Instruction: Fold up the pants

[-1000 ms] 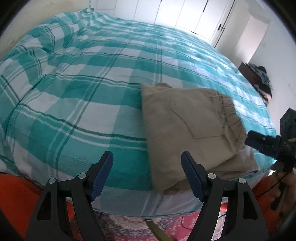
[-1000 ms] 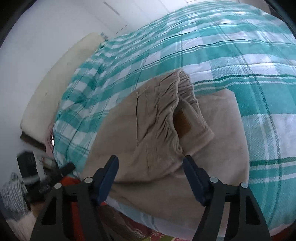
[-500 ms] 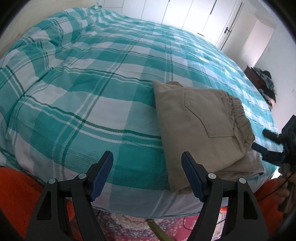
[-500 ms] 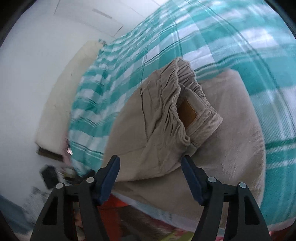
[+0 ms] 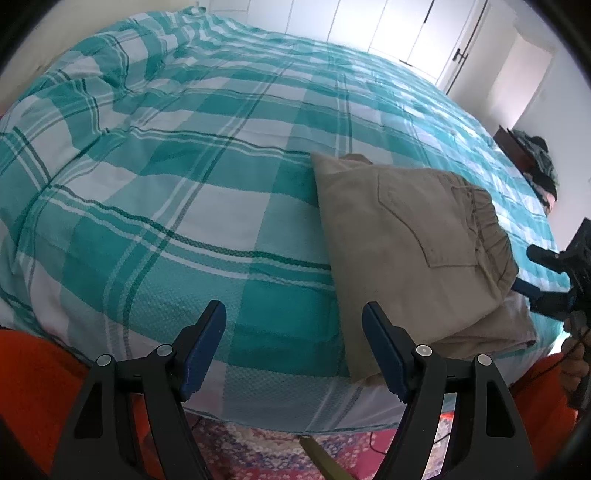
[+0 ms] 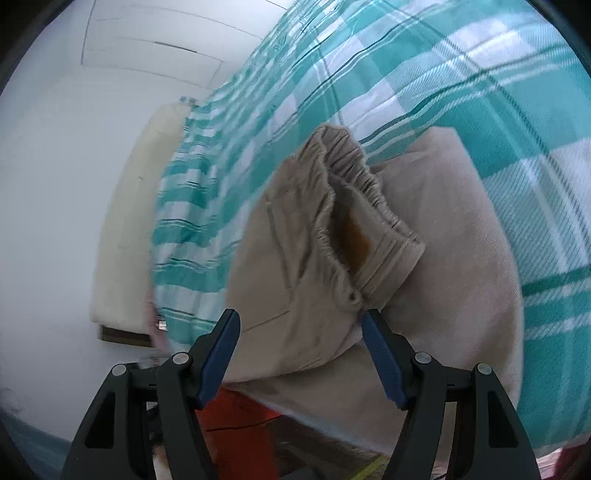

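Beige pants point(image 5: 413, 243) lie folded in a flat stack near the front edge of a bed with a teal and white checked cover point(image 5: 177, 155). The back pocket faces up and the elastic waistband point(image 6: 347, 206) is at the stack's right end. My left gripper point(image 5: 293, 343) is open and empty, held off the bed's front edge to the left of the stack. My right gripper point(image 6: 299, 354) is open and empty, close to the waistband end; it also shows at the right edge of the left wrist view point(image 5: 546, 280).
White wardrobe doors point(image 5: 399, 29) stand behind the bed. A dark stand with clothes point(image 5: 532, 162) is at the far right. A patterned rug point(image 5: 280, 450) lies below the bed's edge. A cream headboard point(image 6: 136, 206) lines the white wall.
Both grippers have pulled back from the folded pants and turned left. The stack now sits further right in the left wrist view. The pants have not moved.
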{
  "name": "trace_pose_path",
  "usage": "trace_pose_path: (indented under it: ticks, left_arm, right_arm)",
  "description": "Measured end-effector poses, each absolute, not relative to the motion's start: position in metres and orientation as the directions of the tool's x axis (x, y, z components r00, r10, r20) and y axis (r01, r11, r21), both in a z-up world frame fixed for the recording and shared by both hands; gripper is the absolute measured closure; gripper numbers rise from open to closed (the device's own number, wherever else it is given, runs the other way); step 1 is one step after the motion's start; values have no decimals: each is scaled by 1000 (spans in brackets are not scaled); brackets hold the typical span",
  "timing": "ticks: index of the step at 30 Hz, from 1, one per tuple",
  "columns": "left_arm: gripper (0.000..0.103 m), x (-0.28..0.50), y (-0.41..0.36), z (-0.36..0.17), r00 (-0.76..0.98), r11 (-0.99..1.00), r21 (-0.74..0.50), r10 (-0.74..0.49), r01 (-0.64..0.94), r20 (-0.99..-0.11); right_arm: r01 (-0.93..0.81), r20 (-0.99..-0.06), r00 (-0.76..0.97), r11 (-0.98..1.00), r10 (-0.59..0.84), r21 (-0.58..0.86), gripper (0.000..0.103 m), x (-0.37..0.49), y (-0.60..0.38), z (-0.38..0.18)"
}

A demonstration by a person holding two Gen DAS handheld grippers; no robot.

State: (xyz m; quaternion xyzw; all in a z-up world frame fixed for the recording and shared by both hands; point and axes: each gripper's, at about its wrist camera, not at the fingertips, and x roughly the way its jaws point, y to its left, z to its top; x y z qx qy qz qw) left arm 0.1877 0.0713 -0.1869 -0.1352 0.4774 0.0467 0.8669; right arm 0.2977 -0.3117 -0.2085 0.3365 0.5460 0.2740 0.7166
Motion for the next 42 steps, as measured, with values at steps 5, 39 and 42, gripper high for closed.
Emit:
trace_pose_path:
  ticks: [5,39,42]
  left_arm:
    - [25,188,71,-188,536,958,-189,-46,-216,-843]
    - [25,185,76,-190,525,955,-186,-39,-231,-850]
    - [25,179,81,-179,547,952,-218,-69,-213,-835]
  right_arm:
    - [-105,-711,257,751,654,652,59,302,-297,-206]
    - [-22,-679,270,709,683,705,45,315,-308,-233]
    - [-70,-730,276,770,626,634,66,321,-292,-228]
